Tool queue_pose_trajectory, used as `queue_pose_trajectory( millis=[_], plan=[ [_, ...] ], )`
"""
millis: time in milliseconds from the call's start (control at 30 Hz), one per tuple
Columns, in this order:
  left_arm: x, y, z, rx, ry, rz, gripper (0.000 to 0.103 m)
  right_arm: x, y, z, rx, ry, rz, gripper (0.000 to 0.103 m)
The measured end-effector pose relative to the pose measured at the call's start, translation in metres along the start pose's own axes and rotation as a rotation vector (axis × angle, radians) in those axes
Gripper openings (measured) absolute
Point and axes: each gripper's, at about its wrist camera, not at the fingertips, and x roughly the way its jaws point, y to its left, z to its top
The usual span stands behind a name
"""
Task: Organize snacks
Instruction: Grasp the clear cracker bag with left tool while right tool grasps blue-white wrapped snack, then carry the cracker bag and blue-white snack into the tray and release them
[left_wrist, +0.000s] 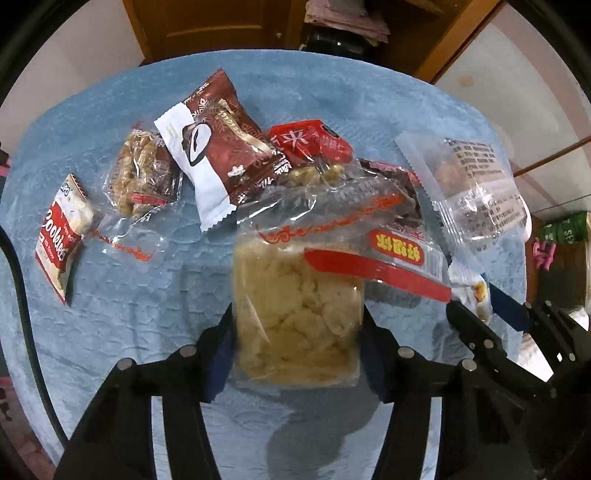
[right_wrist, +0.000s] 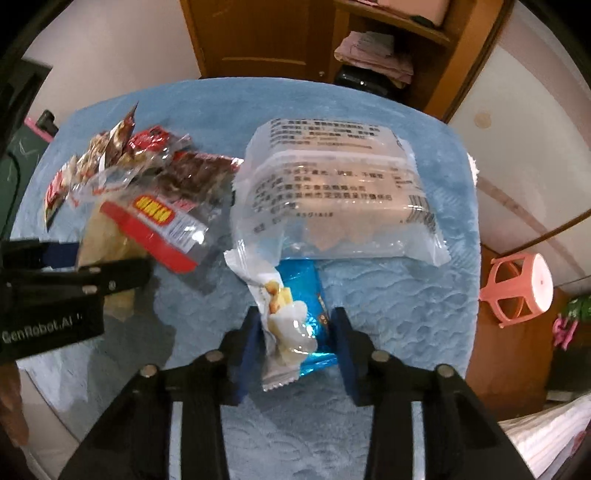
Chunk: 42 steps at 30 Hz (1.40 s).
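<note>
My left gripper (left_wrist: 297, 332) is shut on a clear pack of pale yellow puffed snack with a red band (left_wrist: 299, 314), held above the blue cloth; the pack also shows in the right wrist view (right_wrist: 140, 229). My right gripper (right_wrist: 295, 332) is shut on a small blue and white snack packet (right_wrist: 295, 325), seen at the right of the left wrist view (left_wrist: 476, 295). A large clear wrapped cake pack (right_wrist: 332, 195) lies just beyond it. A brown and white chocolate pack (left_wrist: 218, 155), a nut bar (left_wrist: 144, 173) and a red cookies pack (left_wrist: 62, 232) lie further left.
The table is covered by a light blue cloth (left_wrist: 129, 332). A red packet (left_wrist: 306, 142) and a dark packet (right_wrist: 195, 173) lie in the pile. A pink stool (right_wrist: 521, 291) stands to the right. A wooden cabinet (right_wrist: 295, 37) is behind.
</note>
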Motion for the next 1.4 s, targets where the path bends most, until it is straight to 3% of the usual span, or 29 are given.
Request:
queue_pose_trajectory(
  millis=[300, 500, 733, 967, 1400],
  plan=[
    [-0.031, 0.018, -0.032, -0.014, -0.003, -0.029, 0.057, -0.037, 0.023, -0.032, -0.006, -0.014, 0.044, 0.034],
    [-0.090, 0.024, -0.068, 0.026, -0.065, -0.046, 0.057, -0.092, 0.038, -0.056, 0.012, -0.074, 0.081, 0.034],
    [-0.188, 0.044, -0.110, 0.091, -0.177, -0.055, 0.057, -0.164, 0.060, -0.077, -0.018, -0.169, 0.121, 0.034],
    [-0.259, 0.057, -0.182, 0.125, -0.269, -0.063, 0.057, -0.228, 0.091, -0.112, -0.052, -0.261, 0.132, 0.034],
    [-0.325, 0.065, -0.287, 0.160, -0.398, -0.070, 0.057, -0.319, 0.122, -0.187, -0.011, -0.389, 0.179, 0.035]
  ],
)
